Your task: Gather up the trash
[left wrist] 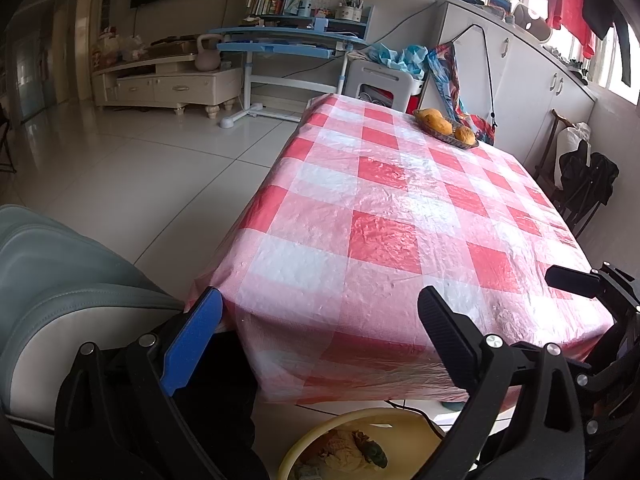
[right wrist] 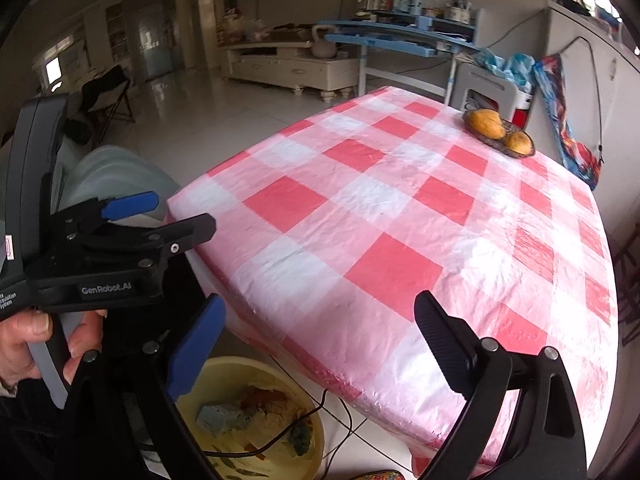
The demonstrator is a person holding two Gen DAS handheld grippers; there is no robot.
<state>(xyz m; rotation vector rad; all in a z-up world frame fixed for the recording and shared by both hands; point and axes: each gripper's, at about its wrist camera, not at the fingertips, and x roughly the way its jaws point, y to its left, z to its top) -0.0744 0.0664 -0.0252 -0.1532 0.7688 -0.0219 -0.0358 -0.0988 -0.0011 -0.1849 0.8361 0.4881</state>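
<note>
A yellow basin (left wrist: pixel 404 420) (right wrist: pixel 288 376) stands on the floor below the table's near edge and holds crumpled trash (left wrist: pixel 352 448) (right wrist: pixel 248 412). The table (left wrist: pixel 400 216) (right wrist: pixel 400 216) wears a red and white checked cloth. My left gripper (left wrist: pixel 320 312) is open and empty at the near left corner; it also shows in the right wrist view (right wrist: pixel 176 216). My right gripper (right wrist: pixel 320 320) is open and empty over the near edge; one of its fingers (left wrist: pixel 572 280) shows at the right of the left wrist view.
A dish of orange fruit (left wrist: pixel 446 126) (right wrist: pixel 498 132) sits at the table's far right. A grey padded chair (left wrist: pixel 60 280) stands left of the table. A black cable (right wrist: pixel 320 404) runs across the floor into the basin. A blue desk (left wrist: pixel 288 40) is behind.
</note>
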